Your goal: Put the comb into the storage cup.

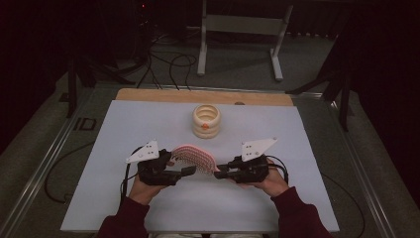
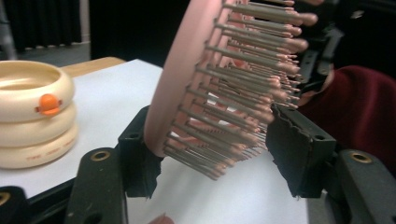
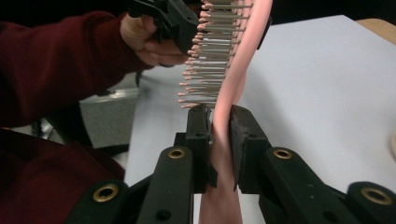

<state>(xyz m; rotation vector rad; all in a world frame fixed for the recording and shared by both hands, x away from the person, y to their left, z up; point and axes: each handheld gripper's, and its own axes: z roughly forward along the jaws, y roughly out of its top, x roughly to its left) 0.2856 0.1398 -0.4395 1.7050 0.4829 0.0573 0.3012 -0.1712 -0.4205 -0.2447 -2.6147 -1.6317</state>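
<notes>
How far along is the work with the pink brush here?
Done: the pink brush is off the white mat, its handle clamped in the right claw. In hand: the left claw brackets the bristle head, one pad at its back, the other near the bristle tips. Left: securing that grip; the cream stacked container stands untouched.

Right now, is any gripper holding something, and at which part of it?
The right gripper clamps the pink hairbrush at its handle. The left gripper straddles the brush head, one jaw against its back; a firm grip there cannot be told.
</notes>
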